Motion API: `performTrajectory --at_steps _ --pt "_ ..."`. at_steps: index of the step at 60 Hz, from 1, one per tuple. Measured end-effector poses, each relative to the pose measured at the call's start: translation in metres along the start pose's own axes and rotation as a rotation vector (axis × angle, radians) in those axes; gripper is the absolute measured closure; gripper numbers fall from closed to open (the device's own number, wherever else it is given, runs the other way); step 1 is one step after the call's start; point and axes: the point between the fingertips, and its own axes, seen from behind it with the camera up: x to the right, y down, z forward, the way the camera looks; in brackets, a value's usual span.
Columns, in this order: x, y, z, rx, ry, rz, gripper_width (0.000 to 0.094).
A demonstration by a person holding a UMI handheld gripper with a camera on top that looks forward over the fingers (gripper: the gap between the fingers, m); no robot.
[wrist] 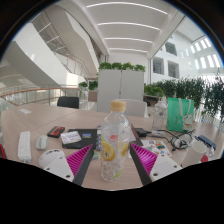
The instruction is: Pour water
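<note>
A clear plastic water bottle (115, 140) with a white cap and a yellow-and-red label stands upright between the two fingers of the claw (113, 162), whose magenta pads (82, 159) sit close at either side of its lower body; whether both pads actually press on the bottle cannot be told. The bottle sits over a pale round counter (30, 122). At ten o'clock from the bottle lie a small red-and-dark flat object (56, 131) and a dark rectangular phone-like slab (73, 139). At nine o'clock, farther out, lies a white oblong device (24, 147). At two o'clock stands a tall green translucent container (175, 113), with black cables (178, 141) near it. Green planters (120, 67) stand beyond.
</note>
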Motion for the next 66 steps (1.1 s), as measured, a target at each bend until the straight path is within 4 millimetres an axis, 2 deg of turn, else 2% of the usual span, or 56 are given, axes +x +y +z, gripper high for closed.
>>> performTrajectory --at_steps 6,8,11,12,19,28,32,34,40,41,45,47,49,54,60,62,63,64,66 --pt "0.007 0.006 0.034 0.007 0.018 0.035 0.0144" --pt "0.007 0.008 0.045 0.003 0.016 0.041 0.0208" --pt "0.004 0.017 0.057 -0.009 0.001 0.034 0.0375" --pt "0.004 0.016 0.059 0.0 -0.002 0.033 0.0376" --pt "0.01 0.011 0.062 0.059 0.022 0.029 0.0437" --pt "0.01 0.013 0.067 -0.011 0.021 0.062 0.0603" --pt "0.013 0.015 0.065 -0.066 0.001 0.153 0.0603" --pt "0.014 0.005 0.061 -0.073 -0.021 0.21 0.0603" --pt "0.043 -0.043 0.04 -0.035 -0.069 0.51 0.0603" --pt "0.045 -0.057 0.035 -0.039 -0.07 0.575 0.0603" --pt "0.085 -0.069 0.025 -0.034 -0.098 0.88 0.0603" --pt "0.106 -0.072 0.023 -0.034 -0.102 1.034 0.0633" --pt "0.116 -0.076 0.013 -0.041 -0.097 1.184 0.0602" --pt "0.159 -0.062 0.013 -0.044 -0.121 1.54 0.0604" --pt "0.186 -0.053 0.003 -0.04 -0.17 1.887 0.0602" --pt "0.192 -0.054 0.001 -0.028 -0.194 1.978 0.0602" --pt "0.191 -0.063 -0.002 -0.03 -0.181 2.041 0.0604" --pt "0.192 -0.059 0.003 -0.01 -0.204 2.065 0.0604" --pt "0.196 -0.063 0.001 0.006 -0.249 2.151 0.0604"
